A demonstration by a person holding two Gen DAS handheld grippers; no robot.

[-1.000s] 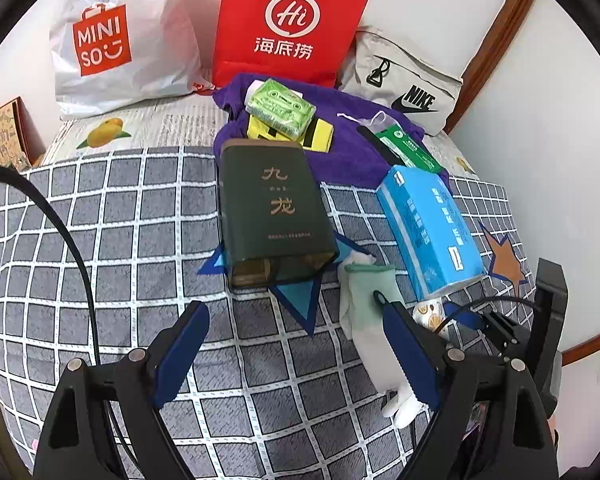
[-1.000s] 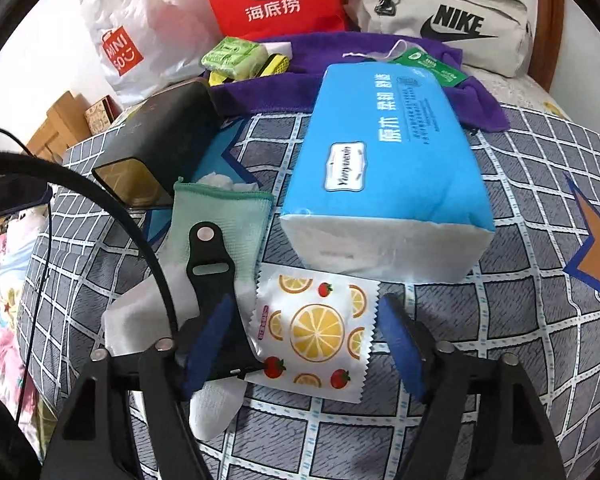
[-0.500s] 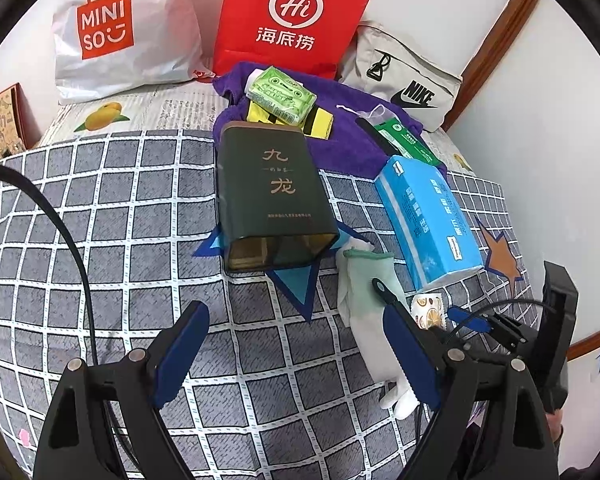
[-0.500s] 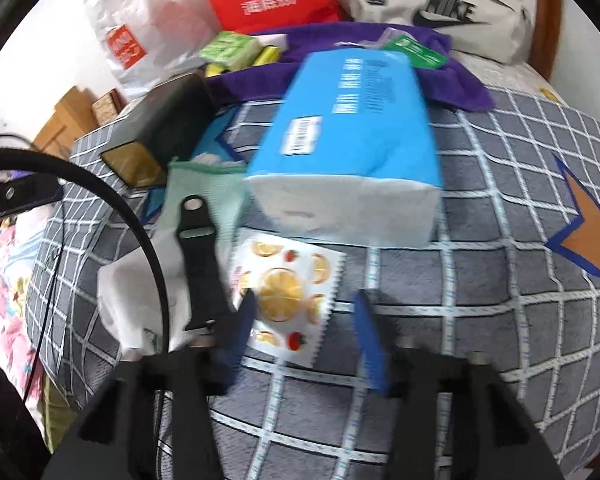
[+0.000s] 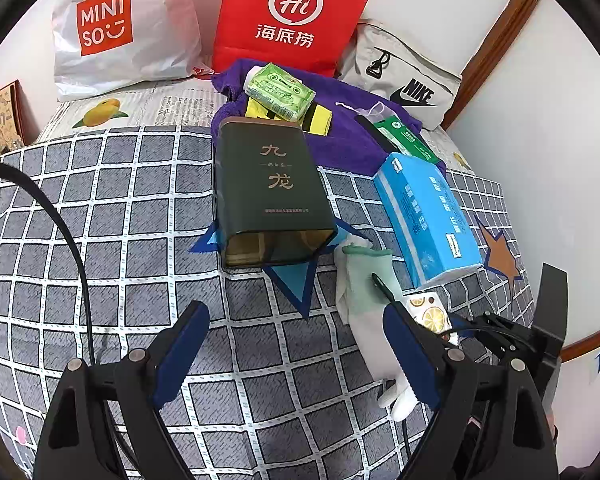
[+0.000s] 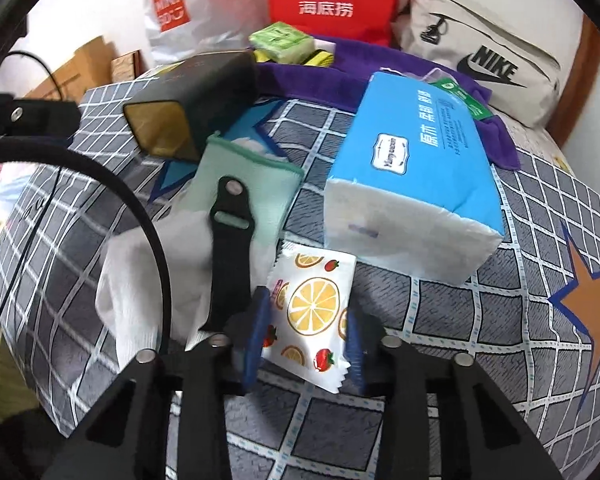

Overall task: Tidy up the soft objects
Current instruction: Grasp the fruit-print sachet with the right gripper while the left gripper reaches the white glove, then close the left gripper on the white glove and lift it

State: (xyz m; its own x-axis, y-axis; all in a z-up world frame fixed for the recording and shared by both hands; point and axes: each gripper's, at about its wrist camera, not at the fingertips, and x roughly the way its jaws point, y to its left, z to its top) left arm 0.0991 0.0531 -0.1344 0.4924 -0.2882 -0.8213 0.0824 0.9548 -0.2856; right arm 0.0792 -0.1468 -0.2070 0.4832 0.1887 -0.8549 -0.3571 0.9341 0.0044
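Observation:
My right gripper (image 6: 306,338) is shut on a small white packet printed with lemon slices and strawberries (image 6: 314,308), lying on the checked bedcover; the packet also shows in the left wrist view (image 5: 426,314). A blue tissue pack (image 6: 416,176) lies just beyond it. A white and mint glove (image 6: 244,196) lies to its left with a black strap (image 6: 228,256) on top. My left gripper (image 5: 296,350) is open and empty above the bedcover, in front of a dark green tin (image 5: 270,188).
A purple towel (image 5: 352,136) at the back holds a green tissue packet (image 5: 280,90), a yellow item and a green card pack. Behind stand a white Miniso bag (image 5: 120,32), a red bag (image 5: 292,20) and a Nike pouch (image 5: 408,84). A wall is at the right.
My right gripper's fingers have closed from wide apart onto the lemon packet. My left gripper has pulled back and risen slightly, still open.

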